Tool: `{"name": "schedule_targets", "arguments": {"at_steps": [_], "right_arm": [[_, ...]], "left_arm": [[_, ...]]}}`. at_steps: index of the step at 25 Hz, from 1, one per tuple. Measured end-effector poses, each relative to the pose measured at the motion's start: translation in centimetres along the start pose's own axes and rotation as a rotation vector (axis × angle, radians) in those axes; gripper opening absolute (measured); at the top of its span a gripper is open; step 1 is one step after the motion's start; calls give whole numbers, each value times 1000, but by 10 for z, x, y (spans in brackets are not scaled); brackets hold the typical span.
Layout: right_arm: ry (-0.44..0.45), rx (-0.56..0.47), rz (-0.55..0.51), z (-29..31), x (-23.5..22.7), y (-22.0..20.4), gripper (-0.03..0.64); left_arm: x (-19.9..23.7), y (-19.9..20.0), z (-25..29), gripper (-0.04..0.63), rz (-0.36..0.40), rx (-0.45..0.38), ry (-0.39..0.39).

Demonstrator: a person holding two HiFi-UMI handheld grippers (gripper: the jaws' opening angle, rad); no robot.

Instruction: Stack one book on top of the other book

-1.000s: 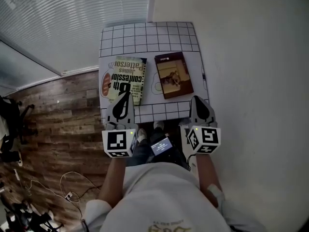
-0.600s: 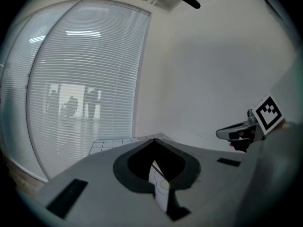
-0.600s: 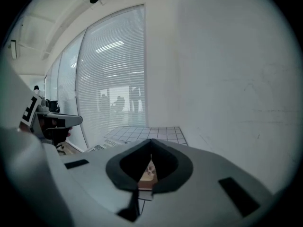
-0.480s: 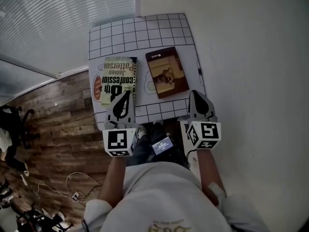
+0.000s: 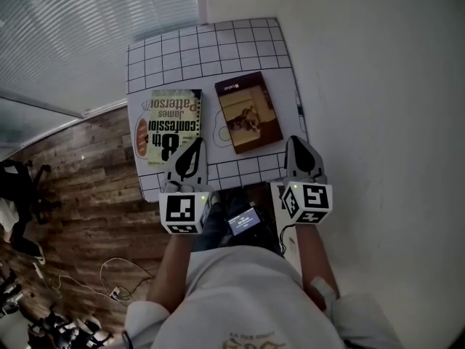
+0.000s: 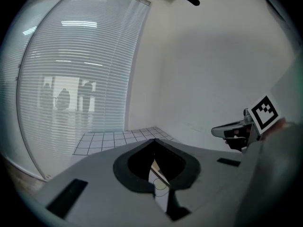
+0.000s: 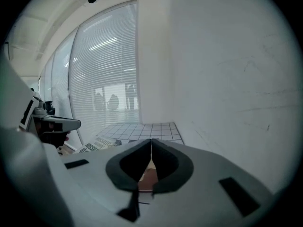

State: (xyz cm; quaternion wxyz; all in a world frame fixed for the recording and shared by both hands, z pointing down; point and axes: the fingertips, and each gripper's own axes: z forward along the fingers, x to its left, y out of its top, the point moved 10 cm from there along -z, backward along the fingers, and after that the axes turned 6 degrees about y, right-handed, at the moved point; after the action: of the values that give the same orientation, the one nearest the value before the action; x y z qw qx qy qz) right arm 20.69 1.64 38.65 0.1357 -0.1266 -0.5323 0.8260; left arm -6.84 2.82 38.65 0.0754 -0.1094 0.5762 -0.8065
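Reading the head view left to right. The table (image 5: 211, 49) with its grid mat sits in the upper middle of the frame. Both books lie flat on it, side by side and apart, not stacked yet.

The pale paperback (image 5: 173, 126) is centre-left. Its long axis runs up-down the frame, near short edge facing me. The left gripper (image 5: 195, 144) is at that book's lower right corner, tip overlapping the corner in the picture. I can't tell if it touches or hangs above. Its jaws are clenched together on nothing. The left gripper view shows only a sliver of mat through the seam.

The brown book (image 5: 248, 111) is at centre, just right of the pale paperback. Its long axis is also up-down, with the top leaning slightly left. The right gripper (image 5: 298, 142) is at its lower right, tip just beside the corner and off the cover. It's also clamped together, empty. Its own view shows brown cover low in the slit, so I read the book as ahead and below. The white wall (image 5: 378, 86) fills the right of the frame.

My read: each tool has a book roughly ahead of it, short edge first. Either arm could lift, and the left looks marginally nearer. Both sets of jaws must open before any pinch. A flat book offers only its near edge, so I'd come in low along the long axis. The risk is shoving the book away instead of getting under it.
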Motion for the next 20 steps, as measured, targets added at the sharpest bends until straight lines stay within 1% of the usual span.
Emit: {"name": "schedule_targets", "arguments": {"at_steps": [6,12,20], "right_arm": [[21,43,20,18,-7,-13,8],[27,67,16,31,-11,-21,8],[25,104,24,50,-25,-34,8]], "left_arm": [[-2,-11,18,9,-2,43,-10],[-2,-23,34,9,-14,84,-20],[-14,-38,53,9,2,139,-45]]}}
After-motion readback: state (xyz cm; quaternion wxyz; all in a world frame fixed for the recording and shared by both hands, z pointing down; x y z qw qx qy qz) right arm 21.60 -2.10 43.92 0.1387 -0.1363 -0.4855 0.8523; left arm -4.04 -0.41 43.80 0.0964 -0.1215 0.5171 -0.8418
